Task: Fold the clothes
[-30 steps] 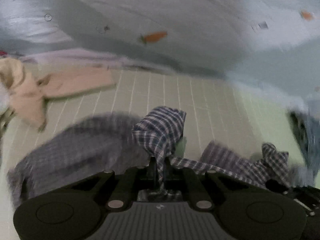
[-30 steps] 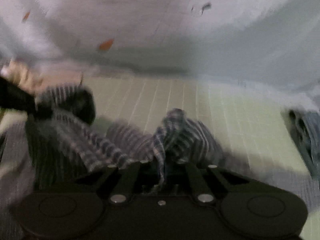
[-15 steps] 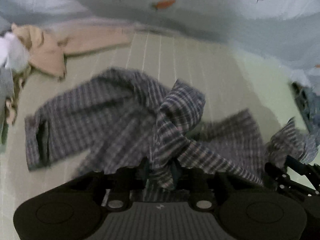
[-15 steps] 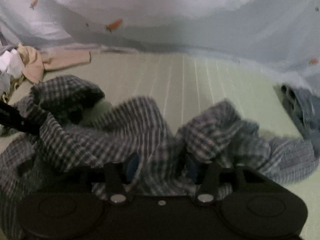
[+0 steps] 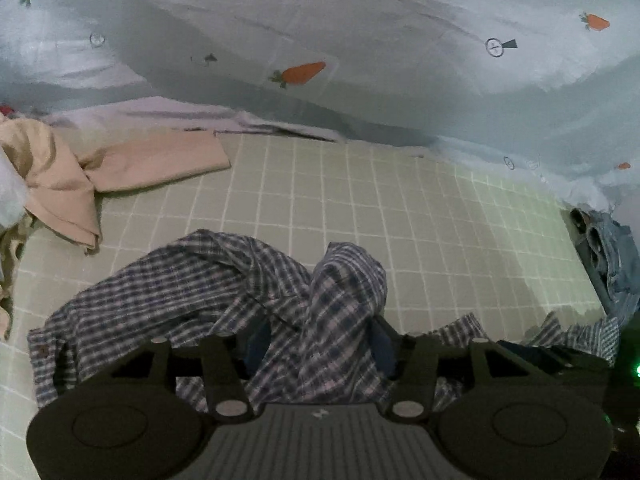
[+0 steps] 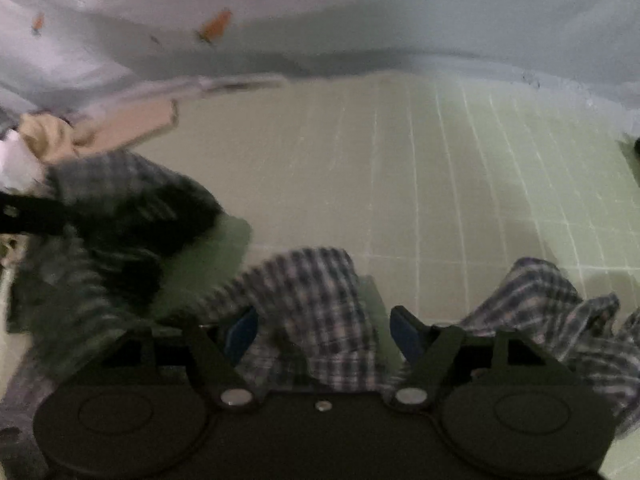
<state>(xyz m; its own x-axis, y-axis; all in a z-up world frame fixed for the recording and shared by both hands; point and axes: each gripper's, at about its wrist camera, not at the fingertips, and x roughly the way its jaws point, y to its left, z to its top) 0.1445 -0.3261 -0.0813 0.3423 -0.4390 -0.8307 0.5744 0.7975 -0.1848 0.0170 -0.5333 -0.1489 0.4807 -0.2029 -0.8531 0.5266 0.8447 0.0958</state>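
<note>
Nearest, L wrist view: left gripper [image 5: 316, 340] has its jaws opening, blue pads apart, w/ a raised ridge of the navy-and-white plaid cotton shirt [image 5: 192, 296] standing between them. Pads look clear of the cloth on both sides, so it's no longer pinched, just draped through the gap. Same story in the R wrist view: right gripper [image 6: 320, 330] jaws opening, wider than the left, another hump of the plaid shirt [image 6: 316, 292] sitting loose between the pads w/o being squeezed.

Shirt lies crumpled on the pale green grid-pattern bed sheet [image 5: 400, 216], near the sheet's front edge, directly under and ahead of both grippers. Its long axis runs roughly left-right across the front of the bed: main body and a cuffed end spread toward the left side, a smaller rumpled bit trailing right toward the right gripper. Left gripper sits over the bulkier part, so it's the nearer one for flattening or re-grabbing that side; right is nearer the short tail. Judgement: shirt is laid down but not spread, fold itself not begun.

Farther back, left: beige fabric garment [image 5: 132, 168] lying loose near the bed's left edge. Far right edge: bunched blue denim item [image 5: 612, 256]. Behind all, a light blue carrot-print quilt [image 5: 360, 40] heaped along the back.
</note>
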